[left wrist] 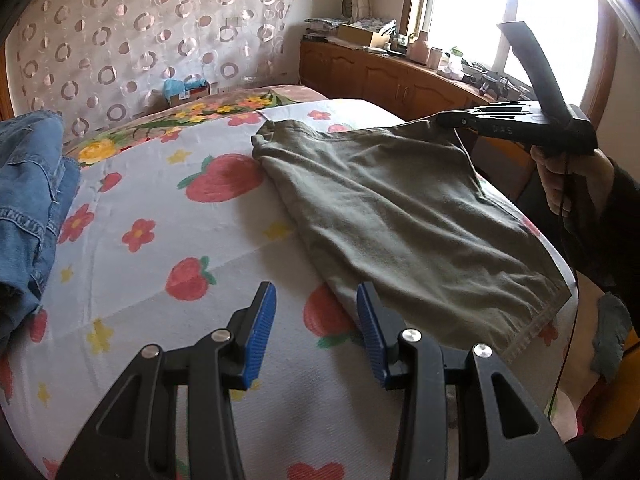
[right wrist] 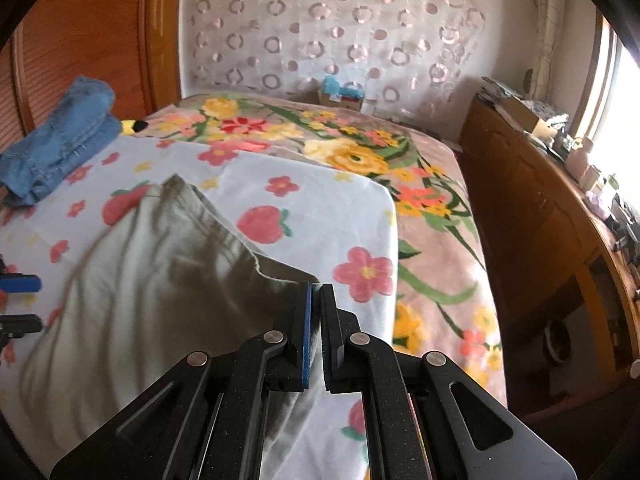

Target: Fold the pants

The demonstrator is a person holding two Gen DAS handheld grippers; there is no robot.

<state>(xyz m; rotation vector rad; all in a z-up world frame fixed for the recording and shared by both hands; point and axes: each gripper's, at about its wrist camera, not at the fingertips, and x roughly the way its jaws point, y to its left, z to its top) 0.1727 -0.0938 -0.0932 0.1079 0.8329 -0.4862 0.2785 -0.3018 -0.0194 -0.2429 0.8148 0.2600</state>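
Olive-green pants (left wrist: 400, 216) lie on the strawberry-print sheet (left wrist: 160, 208) on the bed, one corner lifted. My right gripper (right wrist: 316, 300) is shut on that raised corner of the pants (right wrist: 160, 280); it shows in the left wrist view (left wrist: 452, 122) at the far right, held by a hand. My left gripper (left wrist: 316, 312) is open and empty, low over the sheet just beside the pants' near edge. Its fingers (right wrist: 20, 284) show at the left edge of the right wrist view.
Folded blue jeans (left wrist: 32, 208) lie at the left of the bed, also in the right wrist view (right wrist: 60, 140). A floral blanket (right wrist: 360, 152) covers the far part. A wooden cabinet (right wrist: 540, 200) with clutter runs along the window side.
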